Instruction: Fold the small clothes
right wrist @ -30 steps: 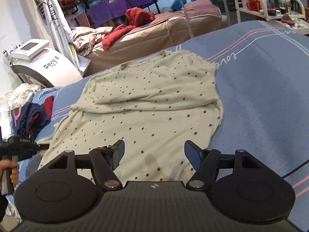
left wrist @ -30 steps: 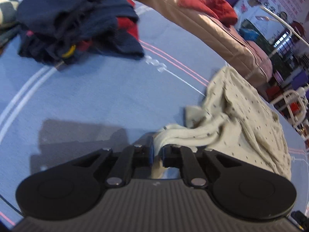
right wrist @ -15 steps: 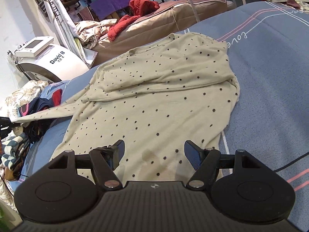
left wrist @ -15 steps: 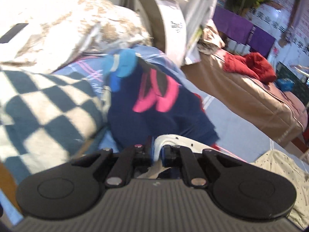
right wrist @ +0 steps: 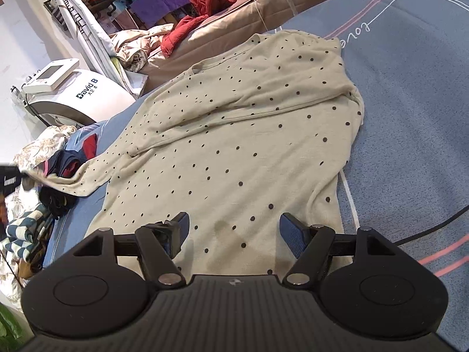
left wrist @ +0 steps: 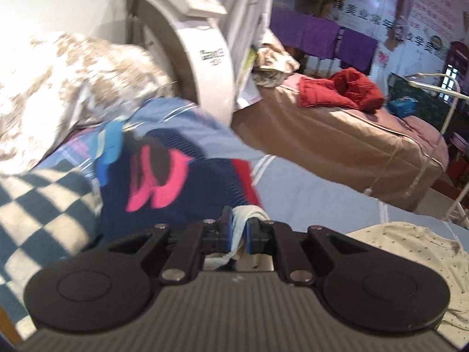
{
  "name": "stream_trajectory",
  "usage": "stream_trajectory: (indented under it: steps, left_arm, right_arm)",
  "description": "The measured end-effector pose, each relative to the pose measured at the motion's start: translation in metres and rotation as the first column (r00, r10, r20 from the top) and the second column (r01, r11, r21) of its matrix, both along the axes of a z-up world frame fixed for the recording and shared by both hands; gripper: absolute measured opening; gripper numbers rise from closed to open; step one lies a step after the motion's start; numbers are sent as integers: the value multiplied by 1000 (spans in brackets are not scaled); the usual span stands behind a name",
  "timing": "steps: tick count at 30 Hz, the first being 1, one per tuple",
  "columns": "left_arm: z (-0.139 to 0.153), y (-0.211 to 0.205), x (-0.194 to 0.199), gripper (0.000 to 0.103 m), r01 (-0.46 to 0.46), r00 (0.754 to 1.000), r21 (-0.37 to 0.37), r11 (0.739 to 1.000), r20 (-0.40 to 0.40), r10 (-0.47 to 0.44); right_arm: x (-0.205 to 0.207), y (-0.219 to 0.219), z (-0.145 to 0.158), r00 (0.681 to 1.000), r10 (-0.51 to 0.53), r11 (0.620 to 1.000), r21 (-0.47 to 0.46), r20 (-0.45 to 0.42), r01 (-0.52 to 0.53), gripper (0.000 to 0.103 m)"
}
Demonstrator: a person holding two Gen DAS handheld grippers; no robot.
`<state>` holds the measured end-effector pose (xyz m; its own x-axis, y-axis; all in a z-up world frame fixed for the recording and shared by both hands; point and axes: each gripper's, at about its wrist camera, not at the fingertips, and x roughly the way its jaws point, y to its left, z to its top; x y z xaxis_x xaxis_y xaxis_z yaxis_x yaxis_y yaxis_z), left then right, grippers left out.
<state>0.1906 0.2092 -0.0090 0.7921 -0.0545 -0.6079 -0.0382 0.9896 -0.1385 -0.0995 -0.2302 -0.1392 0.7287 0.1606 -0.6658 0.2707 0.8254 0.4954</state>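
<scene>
A cream shirt with dark dots lies spread on the blue bedspread. Its left sleeve is stretched out to the far left. My left gripper is shut on the cuff of that sleeve, held above a pile of dark clothes. The shirt's body also shows at the right of the left wrist view. My right gripper is open and empty, hovering just above the shirt's near hem.
A pile of navy, red and pink clothes and a checked blanket lie at the bed's left end. A white machine stands beyond. A brown couch with red clothes runs along the far side.
My left gripper has lifted and pulled the sleeve out to the left, over the clothes pile. The shirt now lies spread wider and flatter. My right gripper stays open above the hem.
</scene>
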Motion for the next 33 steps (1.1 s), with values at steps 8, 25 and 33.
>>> stream_trajectory:
  steps: [8, 25, 33]
  left_arm:
    - [-8, -279, -26, 8, 552, 830, 81, 830, 36, -556]
    - [-124, -354, -171, 103, 733, 680, 172, 658, -164, -715]
    - [-136, -238, -116, 103, 482, 839, -36, 875, -267, -473]
  right_arm:
    - [-22, -18, 1, 997, -83, 996, 20, 4, 82, 103]
    - [-24, -60, 5, 985, -173, 984, -44, 17, 174, 103]
    - [56, -50, 31, 994, 27, 934, -357, 102, 12, 103]
